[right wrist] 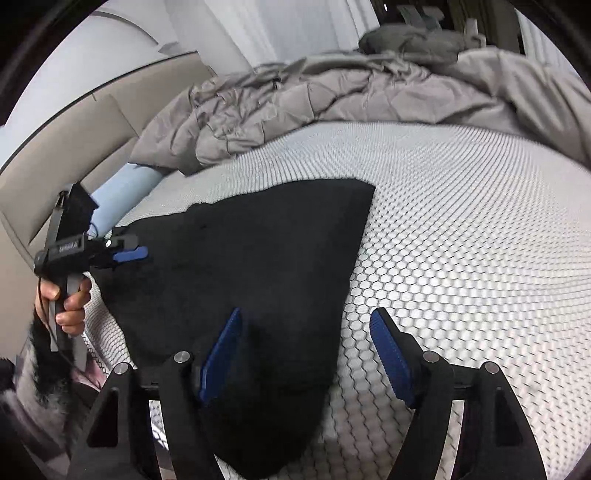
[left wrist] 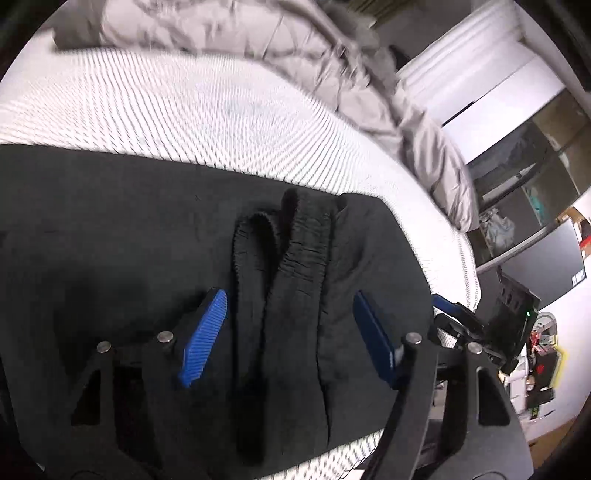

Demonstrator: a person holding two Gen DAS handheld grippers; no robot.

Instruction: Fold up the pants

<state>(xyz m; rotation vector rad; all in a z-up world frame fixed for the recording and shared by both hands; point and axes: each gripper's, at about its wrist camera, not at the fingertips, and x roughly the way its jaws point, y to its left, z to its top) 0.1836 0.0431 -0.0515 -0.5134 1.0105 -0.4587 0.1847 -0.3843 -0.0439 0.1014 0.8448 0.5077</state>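
White honeycomb mattress (right wrist: 461, 229), rumpled grey duvet (right wrist: 332, 92), dark shelving (left wrist: 535, 177), white curtain (right wrist: 280, 29)

Pants (right wrist: 258, 266) on mattress (right wrist: 461, 240), duvet (right wrist: 332, 96) behind

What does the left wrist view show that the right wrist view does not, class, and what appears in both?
Only the left wrist view shows the pants' gathered waistband and a dark monitor. Only the right wrist view shows the hand holding the left gripper and a light blue roll. Both show the black pants, the honeycomb mattress and the grey duvet.

no legible txt anywhere; label on left claw (right wrist: 130, 254) body too blurry.
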